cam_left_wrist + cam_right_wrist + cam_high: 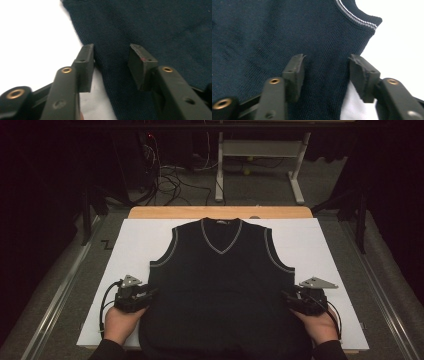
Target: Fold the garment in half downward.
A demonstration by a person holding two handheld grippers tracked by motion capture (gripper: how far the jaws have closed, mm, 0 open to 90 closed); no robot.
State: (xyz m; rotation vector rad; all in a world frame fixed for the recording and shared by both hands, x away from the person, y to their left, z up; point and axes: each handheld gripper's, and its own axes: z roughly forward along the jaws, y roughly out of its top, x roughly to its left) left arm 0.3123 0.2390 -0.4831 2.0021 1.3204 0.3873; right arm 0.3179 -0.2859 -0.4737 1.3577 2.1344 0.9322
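Holding a gripper in each hand, we have the left gripper (145, 296) at one side seam of the dark sleeveless sweater (222, 285) and the right gripper (292, 299) at the opposite seam. The sweater lies flat, front up, on the white sheet (320, 245) that covers the wooden table (165, 212), between our two grippers, its V-neck on the far side from them.

In the left gripper view, our jaws stand apart with the sweater's edge (105, 67) between them: one pad (85, 65) sits over bare white sheet just beside the seam, the other over the knit. We cannot tell whether the pads press the fabric.

In the right gripper view, our jaws are likewise apart and straddle the other seam (329, 75), with the striped armhole trim (359, 20) just beyond the tips. One pad (294, 72) rests over the knit, the other near the white sheet (402, 37). No pinch shows there.
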